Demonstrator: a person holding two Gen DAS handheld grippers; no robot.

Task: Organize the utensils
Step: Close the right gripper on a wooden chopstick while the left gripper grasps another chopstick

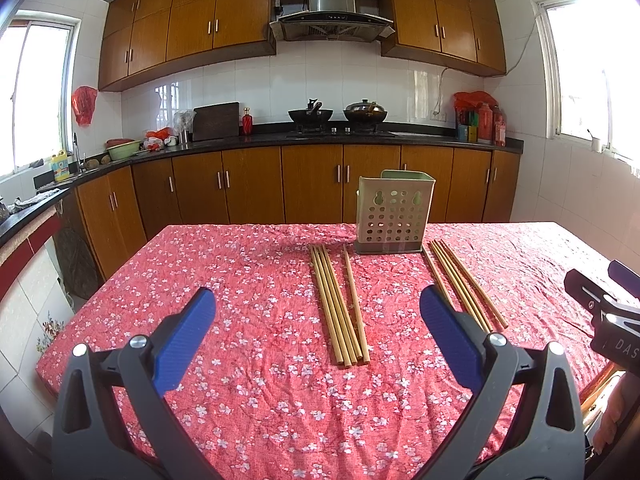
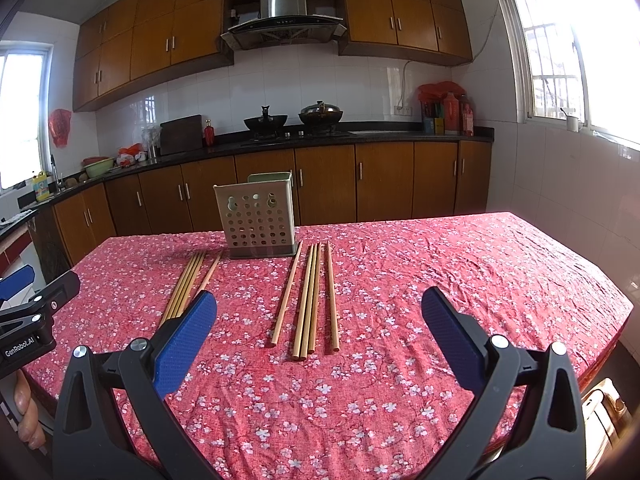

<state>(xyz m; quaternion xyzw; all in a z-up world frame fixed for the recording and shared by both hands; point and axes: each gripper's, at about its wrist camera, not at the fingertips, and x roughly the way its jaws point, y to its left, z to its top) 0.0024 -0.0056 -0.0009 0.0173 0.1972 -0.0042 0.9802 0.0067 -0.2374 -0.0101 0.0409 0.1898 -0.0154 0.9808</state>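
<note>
A pale green perforated utensil holder (image 1: 391, 212) (image 2: 258, 216) stands upright at the far middle of the table. Two bunches of wooden chopsticks lie flat in front of it. The left bunch (image 1: 338, 304) (image 2: 188, 284) lies ahead of my left gripper (image 1: 318, 312), which is open and empty above the cloth. The right bunch (image 1: 466, 284) (image 2: 310, 298) lies ahead of my right gripper (image 2: 319, 312), also open and empty. In the left wrist view the right gripper's body (image 1: 608, 304) shows at the right edge. In the right wrist view the left gripper's body (image 2: 30, 312) shows at the left edge.
The table (image 1: 240, 272) (image 2: 480, 280) wears a red floral cloth. Behind it run brown cabinets and a black counter with two woks (image 1: 338, 114) on a stove. A person's hand (image 2: 28, 412) holds the left gripper. Windows flank both sides.
</note>
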